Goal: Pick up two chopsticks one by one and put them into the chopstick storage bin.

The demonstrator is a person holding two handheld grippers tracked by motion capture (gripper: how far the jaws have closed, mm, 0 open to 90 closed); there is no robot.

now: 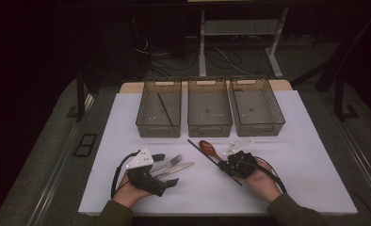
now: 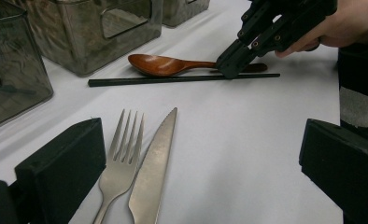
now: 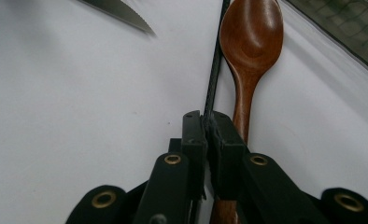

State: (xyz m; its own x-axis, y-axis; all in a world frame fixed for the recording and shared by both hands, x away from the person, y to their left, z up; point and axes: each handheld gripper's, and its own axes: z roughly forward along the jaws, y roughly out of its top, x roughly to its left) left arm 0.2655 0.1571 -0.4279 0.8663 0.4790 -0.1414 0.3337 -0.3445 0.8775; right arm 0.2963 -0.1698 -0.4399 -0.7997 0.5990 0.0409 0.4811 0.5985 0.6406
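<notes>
right of the wooden spoon (image 1: 210, 149) the white tabletop (image 1: 310, 165) lies bare to its edge. behind the spoon, three mesh bins (image 1: 209, 113) wall off the far side. left of it, a fork (image 1: 167, 163) and knife (image 1: 174, 169) block the way.

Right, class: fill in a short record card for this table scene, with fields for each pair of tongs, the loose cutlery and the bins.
right tongs: shut on the black chopstick
wooden spoon: lying beside that chopstick
left tongs: open, holding nothing
fork and knife: side by side on the white table, between the left jaws
bins: three in a row; the left one holds a chopstick
</notes>
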